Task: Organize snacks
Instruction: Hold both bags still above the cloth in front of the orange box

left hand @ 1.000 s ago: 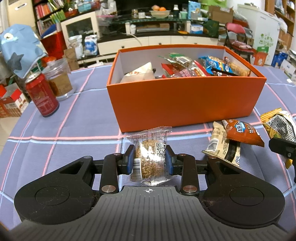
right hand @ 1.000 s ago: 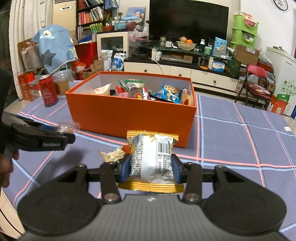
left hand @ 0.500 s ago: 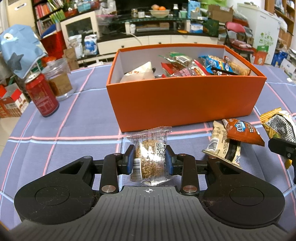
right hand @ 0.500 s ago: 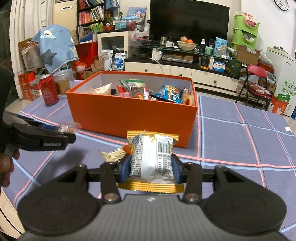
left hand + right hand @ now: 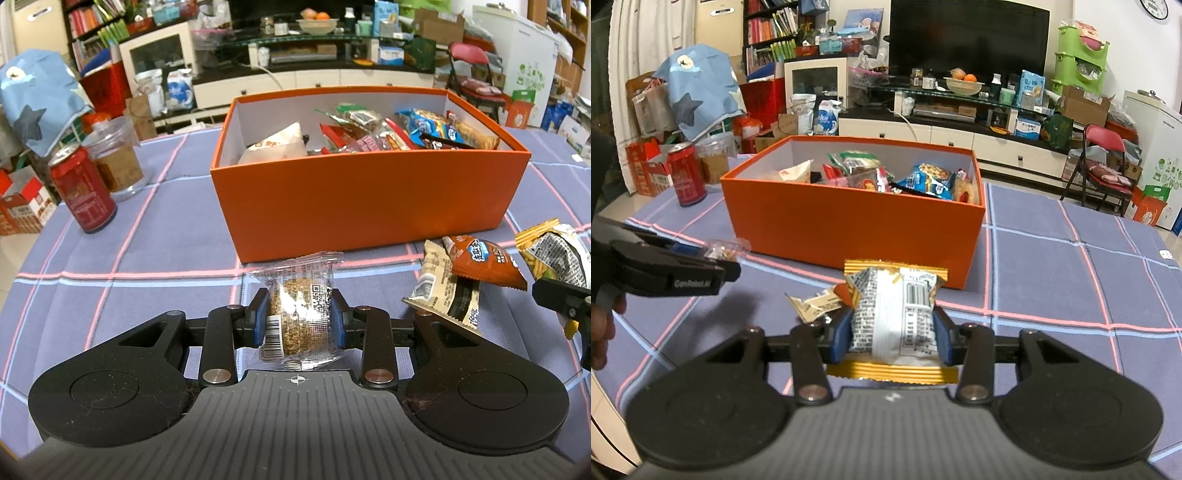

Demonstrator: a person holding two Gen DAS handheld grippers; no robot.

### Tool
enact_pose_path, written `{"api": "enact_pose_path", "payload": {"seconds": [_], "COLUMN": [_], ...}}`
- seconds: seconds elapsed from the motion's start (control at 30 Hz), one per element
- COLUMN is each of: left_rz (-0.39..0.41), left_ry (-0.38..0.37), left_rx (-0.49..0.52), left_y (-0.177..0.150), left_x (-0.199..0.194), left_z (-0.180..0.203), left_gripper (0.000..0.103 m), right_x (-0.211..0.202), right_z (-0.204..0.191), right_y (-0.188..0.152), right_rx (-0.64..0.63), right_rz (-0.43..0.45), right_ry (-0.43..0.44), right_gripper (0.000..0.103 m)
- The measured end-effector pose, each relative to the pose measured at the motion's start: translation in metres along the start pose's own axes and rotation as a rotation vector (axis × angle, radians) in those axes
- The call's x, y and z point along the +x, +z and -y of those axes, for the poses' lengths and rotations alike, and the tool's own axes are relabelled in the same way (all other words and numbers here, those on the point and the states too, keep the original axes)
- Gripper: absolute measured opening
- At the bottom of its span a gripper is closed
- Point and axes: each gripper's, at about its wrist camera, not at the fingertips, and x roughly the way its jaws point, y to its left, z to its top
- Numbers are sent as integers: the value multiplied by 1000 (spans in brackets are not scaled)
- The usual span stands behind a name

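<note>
Left gripper (image 5: 298, 320): jaws clamped on clear-wrapped grain bar (image 5: 301, 317), held above counter (image 5: 110, 258). Right gripper (image 5: 892, 338): jaws clamped on gold-edged white snack packet (image 5: 894, 314). Just beyond: brown packet (image 5: 480, 260) overlapping beige packet (image 5: 439, 288), loose on counter. Orange box (image 5: 365, 206), open-topped: assorted wrapped snacks heaped inside. Far left: red can (image 5: 83, 190), beside clear jar (image 5: 116, 158).

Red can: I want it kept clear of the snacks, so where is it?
In the left wrist view the red can stands upright at far left, beside a clear jar, left of the orange box.
</note>
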Motion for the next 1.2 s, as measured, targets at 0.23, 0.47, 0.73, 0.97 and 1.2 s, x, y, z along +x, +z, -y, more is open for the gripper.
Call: {"api": "enact_pose_path", "payload": {"seconds": [0.23,0.47,0.73,0.97,1.2], "left_rz": [-4,-2,0,4,18], "left_ry": [-2,-1,21,15,39], "left_rx": [5,6,7,16,27], "left_y": [-1,0,0,-1,0], "left_x": [1,-1,-1,-3,-7], "left_z": [2,2,6,8,11], "left_gripper": [19,19,19,19,19], "right_x": [0,0,3,1,-5], "right_z": [2,2,2,3,3], "right_y": [-1,-1,-1,0,3], "right_rx": [2,1,6,10,10], "right_rz": [-1,-1,-14,-7,13], "right_ry": [1,2,-13,-10,1], "right_gripper": [46,46,46,46,46]}}
